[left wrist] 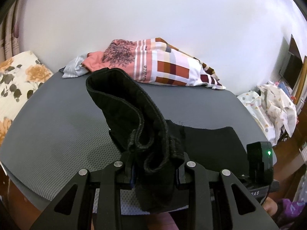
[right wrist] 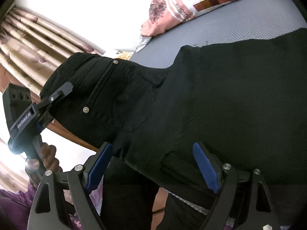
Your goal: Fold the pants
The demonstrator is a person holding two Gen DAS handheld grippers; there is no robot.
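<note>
The black pants (right wrist: pixel 220 95) lie partly on a grey mat (right wrist: pixel 239 25), with the waist end lifted off it. My left gripper (left wrist: pixel 155 164) is shut on the bunched waistband (left wrist: pixel 134 115) and holds it up; it shows in the right wrist view (right wrist: pixel 57 94) clamped on the waist edge. My right gripper (right wrist: pixel 153 163) is open, its blue pads (right wrist: pixel 205 166) on either side of the pants' lower edge near the back pocket (right wrist: pixel 124 99), without closing on the cloth.
A pile of orange, pink and checked clothes (left wrist: pixel 153 63) lies at the mat's far edge by the white wall. A floral pillow (left wrist: pixel 17 78) is at the left, patterned white cloth (left wrist: pixel 272 103) at the right. Curtains (right wrist: pixel 28 44) hang beyond the mat.
</note>
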